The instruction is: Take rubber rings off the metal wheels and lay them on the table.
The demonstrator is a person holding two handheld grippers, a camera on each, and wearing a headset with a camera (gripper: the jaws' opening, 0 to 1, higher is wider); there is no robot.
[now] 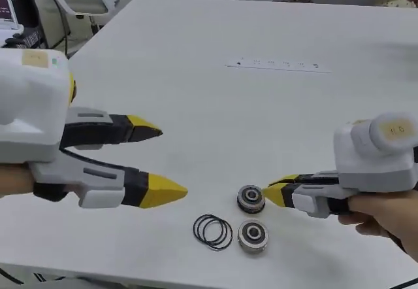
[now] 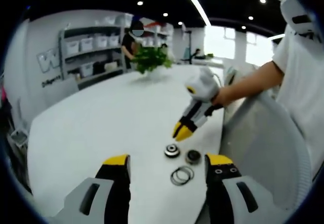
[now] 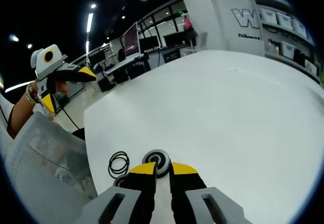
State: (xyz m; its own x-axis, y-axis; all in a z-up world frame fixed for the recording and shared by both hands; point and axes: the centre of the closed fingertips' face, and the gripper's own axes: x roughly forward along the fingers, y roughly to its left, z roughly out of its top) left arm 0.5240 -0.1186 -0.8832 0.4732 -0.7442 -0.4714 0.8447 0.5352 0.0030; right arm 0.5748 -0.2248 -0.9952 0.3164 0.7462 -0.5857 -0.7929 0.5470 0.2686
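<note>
White tabletop (image 1: 261, 106): carries both wheels and the loose rings, all close to its near edge.
Rubber rings (image 1: 212, 231): thin black loops lying flat and overlapping, just left of the near wheel and apart from it.
Near wheel (image 1: 253, 235): metal, lying flat with its hub and axle line pointing straight up, closest to the near edge.
Far wheel (image 1: 251, 198): same pose, hub up, just behind the near wheel with a dark band round its rim.
Left gripper (image 1: 173, 161): held above the tabletop, long axis pointing toward the right edge, jaws spread wide and holding nothing.
Right gripper (image 1: 268, 193): long axis pointing left, jaws drawn together to a thin slit, tips at the far wheel's right side; contact unclear.
</note>
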